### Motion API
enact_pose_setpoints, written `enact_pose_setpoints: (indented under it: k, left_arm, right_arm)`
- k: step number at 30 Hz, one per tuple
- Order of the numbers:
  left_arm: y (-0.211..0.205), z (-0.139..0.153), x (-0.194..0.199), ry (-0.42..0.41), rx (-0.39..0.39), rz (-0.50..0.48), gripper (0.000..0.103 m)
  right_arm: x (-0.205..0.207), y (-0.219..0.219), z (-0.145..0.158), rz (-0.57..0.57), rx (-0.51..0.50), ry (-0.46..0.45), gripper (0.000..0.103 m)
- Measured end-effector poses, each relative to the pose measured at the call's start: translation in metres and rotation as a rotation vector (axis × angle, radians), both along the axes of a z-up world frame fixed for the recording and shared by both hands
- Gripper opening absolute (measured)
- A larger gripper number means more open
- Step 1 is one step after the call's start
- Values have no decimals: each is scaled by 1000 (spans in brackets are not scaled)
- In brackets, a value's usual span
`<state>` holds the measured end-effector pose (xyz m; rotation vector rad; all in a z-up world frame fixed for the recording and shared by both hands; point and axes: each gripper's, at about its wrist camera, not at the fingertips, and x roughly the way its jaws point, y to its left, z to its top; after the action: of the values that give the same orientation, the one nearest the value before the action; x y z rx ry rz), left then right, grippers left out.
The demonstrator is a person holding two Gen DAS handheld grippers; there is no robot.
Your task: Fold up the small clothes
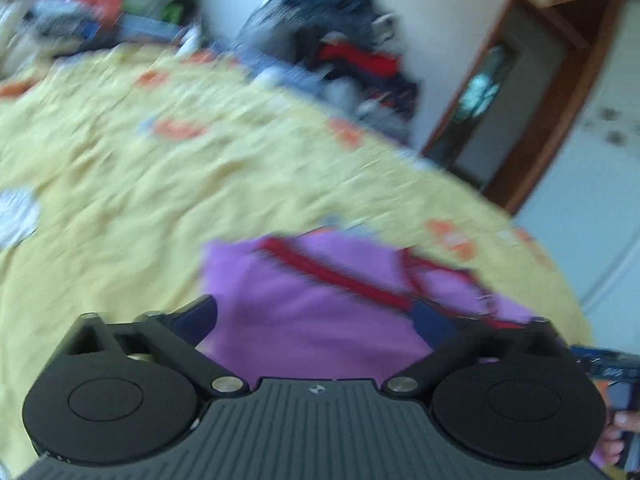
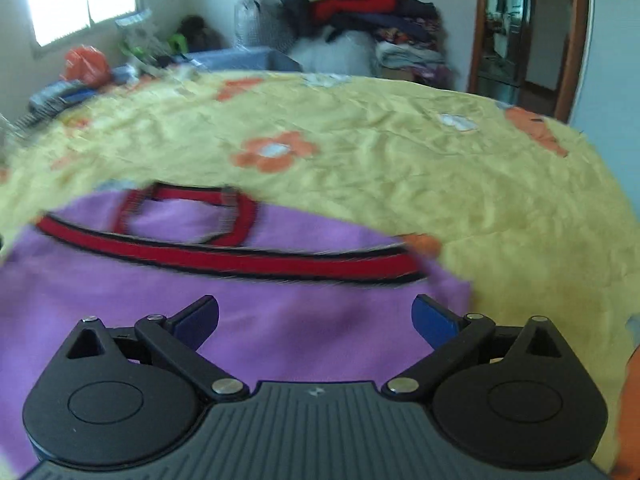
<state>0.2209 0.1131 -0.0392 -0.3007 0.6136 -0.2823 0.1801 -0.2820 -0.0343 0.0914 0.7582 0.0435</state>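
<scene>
A small purple garment [image 1: 320, 312] with red and dark trim lies on the yellow flowered bedspread [image 1: 160, 184]. My left gripper [image 1: 316, 324] is open above it, its jaws wide apart and empty. In the right wrist view the same purple garment [image 2: 280, 320] lies flat with its red band [image 2: 240, 258] across it. My right gripper [image 2: 316, 320] is open over its near part and holds nothing. Both views are blurred by motion.
A pile of dark and red clothes [image 2: 360, 8] is stacked against the far wall. Bags and clutter [image 2: 86, 64] sit at the bed's far left under a window. A wooden door frame [image 2: 576, 40] stands at the right. The other gripper and a hand [image 1: 616, 400] show at the right edge.
</scene>
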Motion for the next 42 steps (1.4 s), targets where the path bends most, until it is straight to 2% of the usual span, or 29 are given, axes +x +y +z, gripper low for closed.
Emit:
enact_pose_setpoints:
  k: [3, 6, 7, 9, 10, 11, 14, 18, 20, 22, 26, 29, 34, 37, 39, 42]
  left_arm:
    - [-51, 5, 1, -28, 62, -82, 102]
    - [-93, -9, 14, -4, 126, -123, 103]
    - [-103, -18, 19, 17, 150, -117, 103]
    - [-114, -36, 28, 57, 185, -92, 103]
    - [-116, -45, 31, 72, 204, -76, 103]
    - [-117, -48, 28, 48, 227, -68, 103]
    - [-116, -47, 28, 56, 237, -51, 103]
    - [-120, -47, 31, 58, 267, -47, 103]
    - [-122, -47, 31, 58, 279, -45, 103]
    - [-122, -47, 30, 58, 278, -44, 103]
    - [-125, -47, 31, 60, 293, -44, 103]
    - [-125, -47, 31, 59, 296, -46, 103]
    - [-125, -47, 30, 62, 300, -46, 103]
    - [-116, -41, 19, 56, 295, -21, 103]
    - [-104, -36, 6, 44, 279, -16, 103]
    - [-87, -38, -10, 53, 315, -18, 103]
  right_arm:
    - [-2, 22, -8, -5, 48, 33, 103]
    - [11, 44, -18, -27, 42, 55, 103]
    - [14, 51, -20, -38, 11, 28, 103]
    - [28, 63, -26, -27, -95, 80, 103]
    - [29, 65, -27, -16, -111, 71, 103]
    - [27, 62, -28, -11, -105, 56, 103]
    - [22, 45, -34, 15, -83, 24, 103]
    - [24, 21, -35, -43, -100, 12, 103]
    - [25, 11, -31, -96, -65, 22, 103]
    - [17, 16, -25, -153, -90, 24, 103]
    - [-3, 37, -23, -104, -35, 3, 103]
    - [-7, 49, -33, -63, -157, -6, 103]
    - [5, 1, -33, -156, -68, 27, 103]
    - [-1, 13, -22, -193, -93, 67, 103]
    - [-11, 30, -16, -161, -91, 63, 103]
    - [-28, 52, -18, -128, -75, 56, 103]
